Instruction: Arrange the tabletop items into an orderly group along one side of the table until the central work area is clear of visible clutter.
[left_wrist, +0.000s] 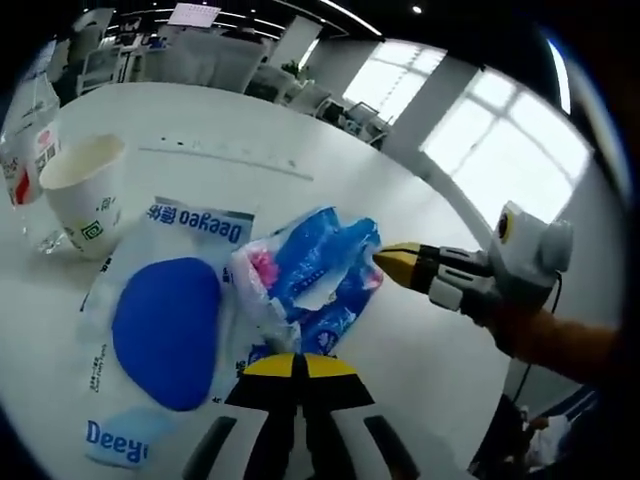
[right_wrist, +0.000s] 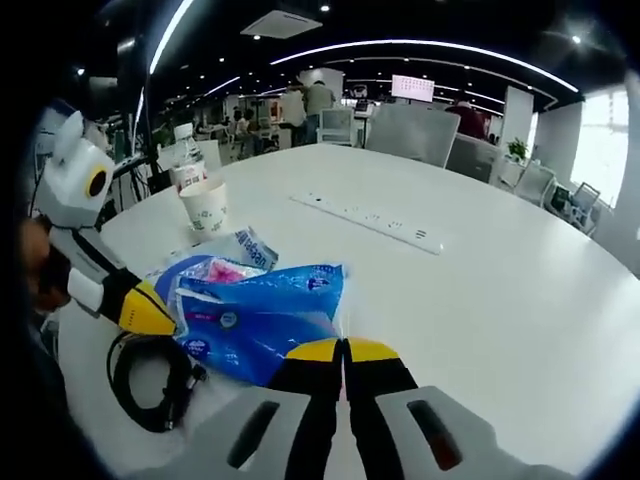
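A crumpled blue tissue pack (left_wrist: 318, 275) (right_wrist: 262, 318) lies on the white table (left_wrist: 420, 350) (right_wrist: 500, 300). My left gripper (left_wrist: 298, 366) (right_wrist: 150, 312) is shut, its yellow tips pinching the pack's near edge. My right gripper (right_wrist: 343, 350) (left_wrist: 385, 260) is shut too, its tips on the pack's opposite edge. Under and beside the pack lies a flat Deeyeo wipes pack (left_wrist: 168, 318) (right_wrist: 240, 245) with a blue oval. A paper cup (left_wrist: 85, 190) (right_wrist: 205, 208) stands upright past it, next to a clear water bottle (left_wrist: 25, 150) (right_wrist: 187, 160).
A coiled black cable (right_wrist: 150, 385) lies at the table edge by the left gripper. A white power strip (right_wrist: 370, 220) (left_wrist: 225, 158) runs across the table's middle. Chairs and several people are beyond the far edge.
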